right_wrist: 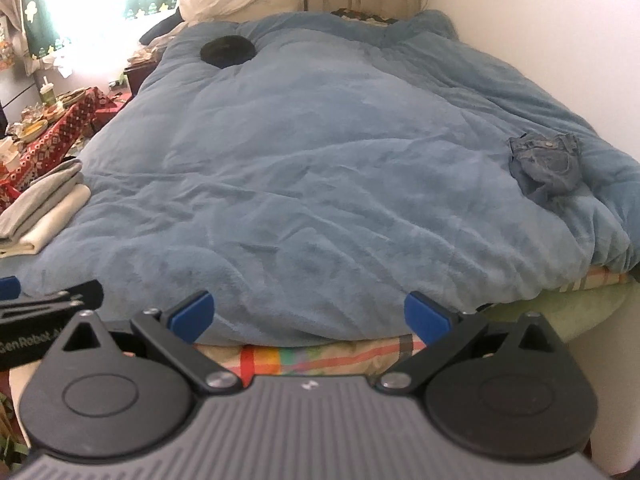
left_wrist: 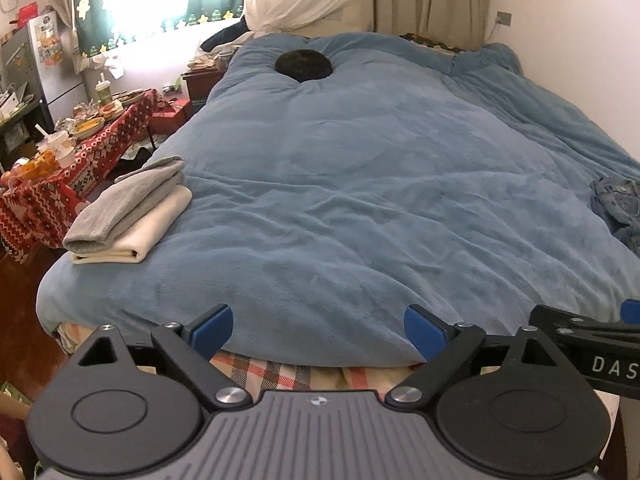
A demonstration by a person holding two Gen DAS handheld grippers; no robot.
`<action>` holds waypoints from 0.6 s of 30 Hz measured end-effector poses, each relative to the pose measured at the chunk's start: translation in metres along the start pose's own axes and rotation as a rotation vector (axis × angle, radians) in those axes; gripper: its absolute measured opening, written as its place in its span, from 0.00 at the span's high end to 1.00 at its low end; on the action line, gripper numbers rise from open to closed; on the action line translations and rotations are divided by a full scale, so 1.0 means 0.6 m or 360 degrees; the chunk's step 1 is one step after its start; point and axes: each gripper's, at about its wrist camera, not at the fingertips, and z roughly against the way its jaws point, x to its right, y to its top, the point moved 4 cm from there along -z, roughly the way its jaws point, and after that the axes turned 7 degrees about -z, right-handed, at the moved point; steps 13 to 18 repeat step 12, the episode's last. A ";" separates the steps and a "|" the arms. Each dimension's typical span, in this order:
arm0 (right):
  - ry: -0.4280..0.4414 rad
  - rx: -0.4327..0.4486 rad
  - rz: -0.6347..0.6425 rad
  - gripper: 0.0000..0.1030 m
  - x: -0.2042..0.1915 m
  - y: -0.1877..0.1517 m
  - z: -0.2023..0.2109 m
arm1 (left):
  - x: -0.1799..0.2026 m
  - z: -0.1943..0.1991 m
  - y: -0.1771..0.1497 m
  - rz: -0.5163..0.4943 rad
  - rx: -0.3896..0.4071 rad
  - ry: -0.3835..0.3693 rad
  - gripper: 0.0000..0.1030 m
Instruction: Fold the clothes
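Observation:
A folded stack, a grey garment (left_wrist: 132,196) on a cream one (left_wrist: 148,232), lies at the bed's near left corner; it shows again as the stack (right_wrist: 44,208) at the left edge of the right wrist view. A crumpled denim garment (right_wrist: 546,162) lies on the right side of the blue duvet (right_wrist: 320,160), seen too as denim (left_wrist: 618,204). My left gripper (left_wrist: 318,330) hangs open over the bed's foot edge, nothing between its blue pads. My right gripper (right_wrist: 308,318) is open too and empty, just right of the left one.
A black round object (left_wrist: 303,65) rests near the head of the bed. A low table (left_wrist: 86,160) with a red patterned cloth and food stands left of the bed. A wall runs along the right side. A plaid sheet (right_wrist: 320,356) shows under the duvet's edge.

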 end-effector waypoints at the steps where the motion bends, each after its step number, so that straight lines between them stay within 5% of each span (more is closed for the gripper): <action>1: 0.0004 -0.0005 0.0003 0.01 -0.001 -0.001 -0.001 | 0.001 0.000 0.000 -0.0002 0.0001 -0.0003 0.09; 18: 0.0020 -0.0026 0.0015 0.01 -0.002 -0.002 -0.010 | 0.010 0.002 -0.004 -0.0026 0.0002 0.0013 0.10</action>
